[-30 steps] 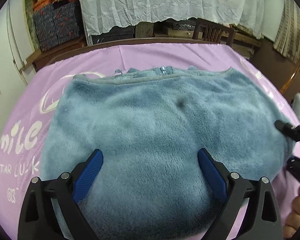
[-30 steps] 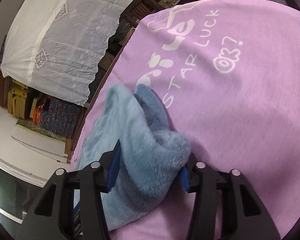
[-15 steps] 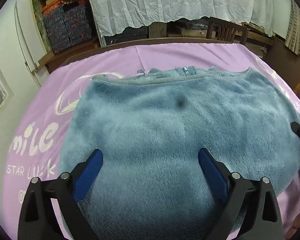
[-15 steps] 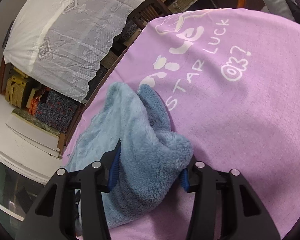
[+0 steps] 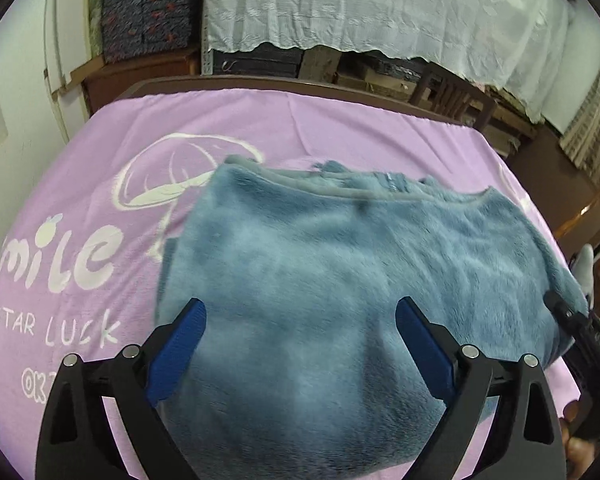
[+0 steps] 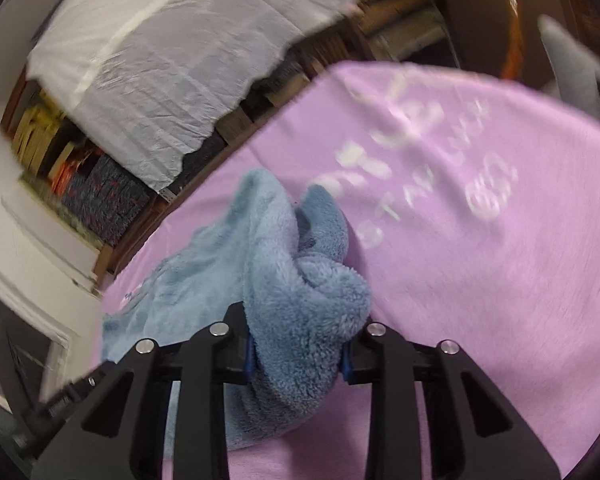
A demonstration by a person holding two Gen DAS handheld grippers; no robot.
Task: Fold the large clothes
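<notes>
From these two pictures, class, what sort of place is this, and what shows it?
Probably a room in a home, used partly for storage: a lilac printed sheet covers a wood-edged bed or table, stacked patterned boxes stand against the wall, and a white lace cloth drapes over shelves.

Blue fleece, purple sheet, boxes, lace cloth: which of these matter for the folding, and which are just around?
Part of the job:
fleece
right claw, gripping a bunch of it
left claw, open above it
purple sheet it lies on

Just around:
lace cloth
patterned boxes
wooden chair
</notes>
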